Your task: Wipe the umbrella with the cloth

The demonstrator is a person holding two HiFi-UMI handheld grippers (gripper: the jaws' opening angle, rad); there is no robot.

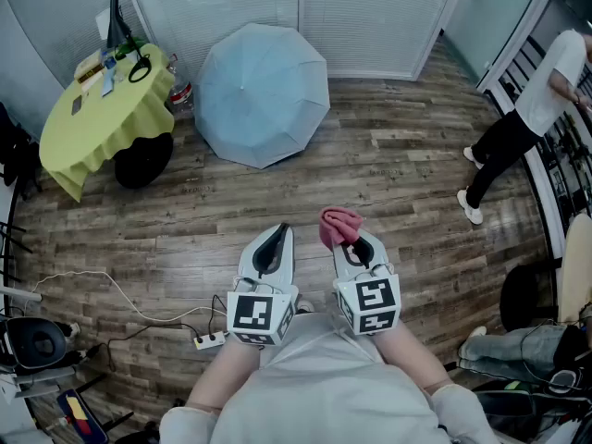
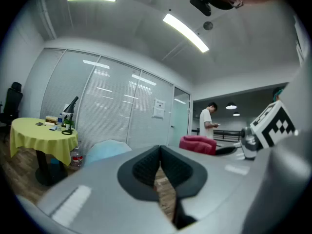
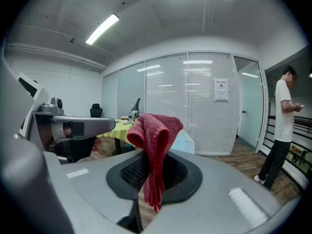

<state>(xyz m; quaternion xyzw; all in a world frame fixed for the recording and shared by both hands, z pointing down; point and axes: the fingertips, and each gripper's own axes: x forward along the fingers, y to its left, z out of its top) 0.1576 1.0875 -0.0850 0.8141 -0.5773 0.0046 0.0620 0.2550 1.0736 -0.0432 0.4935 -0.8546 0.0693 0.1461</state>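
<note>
Right gripper (image 1: 356,244) clamps crumpled red knitted cloth (image 1: 339,226), bulk bunched above jaws, tail hanging below; left gripper (image 1: 276,243) has jaws together, nothing between; open pale-blue fabric umbrella (image 1: 262,93) lies canopy-up on wood-plank floor (image 1: 388,183), well apart from both grippers, beside round table with yellow cover (image 1: 92,118).

Risks: umbrella unheld, likely to slide or tip under wiping push; cloth pinched at narrow fold, may pull free when rubbing.

Count: one umbrella; one cloth; two grippers; one table.
</note>
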